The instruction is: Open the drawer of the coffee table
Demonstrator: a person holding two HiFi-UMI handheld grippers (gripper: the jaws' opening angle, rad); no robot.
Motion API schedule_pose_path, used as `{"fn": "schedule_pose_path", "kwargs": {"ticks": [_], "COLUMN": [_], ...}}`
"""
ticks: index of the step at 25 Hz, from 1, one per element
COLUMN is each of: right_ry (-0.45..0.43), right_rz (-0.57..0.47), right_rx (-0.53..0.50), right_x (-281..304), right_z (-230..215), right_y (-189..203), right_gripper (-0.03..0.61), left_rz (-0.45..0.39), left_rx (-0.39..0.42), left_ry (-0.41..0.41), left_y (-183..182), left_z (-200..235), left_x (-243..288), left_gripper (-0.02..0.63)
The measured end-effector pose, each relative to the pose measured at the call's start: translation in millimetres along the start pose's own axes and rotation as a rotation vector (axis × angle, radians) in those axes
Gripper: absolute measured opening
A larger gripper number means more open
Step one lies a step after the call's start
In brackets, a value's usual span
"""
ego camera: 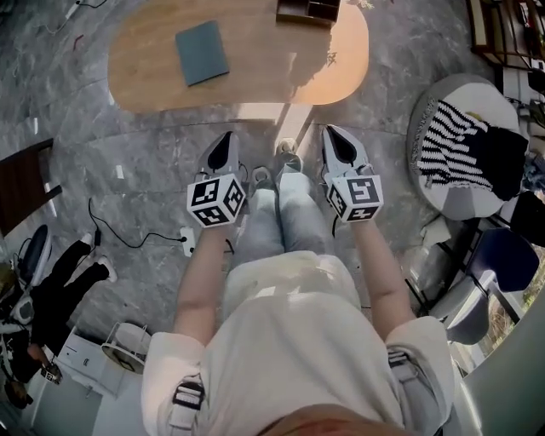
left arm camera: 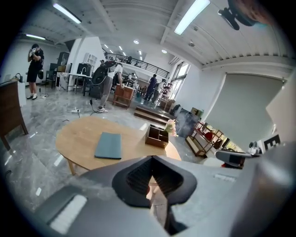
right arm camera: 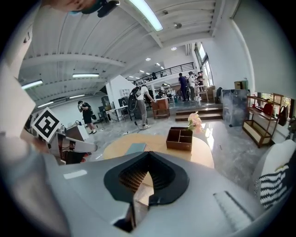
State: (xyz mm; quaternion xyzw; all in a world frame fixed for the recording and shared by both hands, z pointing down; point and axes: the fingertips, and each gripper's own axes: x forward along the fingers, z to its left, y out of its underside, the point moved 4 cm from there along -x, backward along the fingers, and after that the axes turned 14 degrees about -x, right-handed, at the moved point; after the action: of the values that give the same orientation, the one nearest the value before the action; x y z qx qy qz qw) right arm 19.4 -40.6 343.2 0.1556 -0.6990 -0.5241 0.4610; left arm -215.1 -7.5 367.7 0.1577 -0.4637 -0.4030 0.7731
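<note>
An oval wooden coffee table (ego camera: 255, 77) stands on the marble floor ahead of me. On it lie a teal folder (ego camera: 202, 53) and a dark wooden organiser box (ego camera: 306, 10). I cannot make out a drawer front on it in any view. My left gripper (ego camera: 223, 153) and right gripper (ego camera: 341, 146) hang side by side short of the table's near edge, apart from it. Both are shut with nothing between their jaws. The left gripper view shows the left gripper (left arm camera: 151, 159) in front of the table (left arm camera: 78, 136). The right gripper view shows the right gripper (right arm camera: 147, 155) below the organiser box (right arm camera: 180, 139).
My legs and shoes (ego camera: 277, 174) stand between the grippers. A round seat with a striped cushion (ego camera: 464, 145) is at the right, and dark wooden furniture (ego camera: 21, 183) at the left. A power strip with a cable (ego camera: 187, 243) lies on the floor. People (left arm camera: 106, 85) stand far behind the table.
</note>
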Motion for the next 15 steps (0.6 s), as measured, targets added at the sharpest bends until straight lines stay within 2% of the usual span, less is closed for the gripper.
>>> {"fn": "schedule_pose_path", "kwargs": {"ticks": [9,15], "right_ry": [0.097,0.089], "right_rz": [0.071,0.152], "right_rx": [0.031,0.070], "right_x": [32.1,63.9], "right_z": [-29.7,-43.1], "right_y": [90.6,156.3], "right_gripper": [-0.002,0.000], "left_rz": [0.031,0.064], "left_rx": [-0.024,-0.042], "left_ry": [0.029,-0.006], "left_y": [51.9,85.7], "left_z": [54.1,102.1], "left_x": [56.1,101.0], "left_gripper": [0.002,0.009]}}
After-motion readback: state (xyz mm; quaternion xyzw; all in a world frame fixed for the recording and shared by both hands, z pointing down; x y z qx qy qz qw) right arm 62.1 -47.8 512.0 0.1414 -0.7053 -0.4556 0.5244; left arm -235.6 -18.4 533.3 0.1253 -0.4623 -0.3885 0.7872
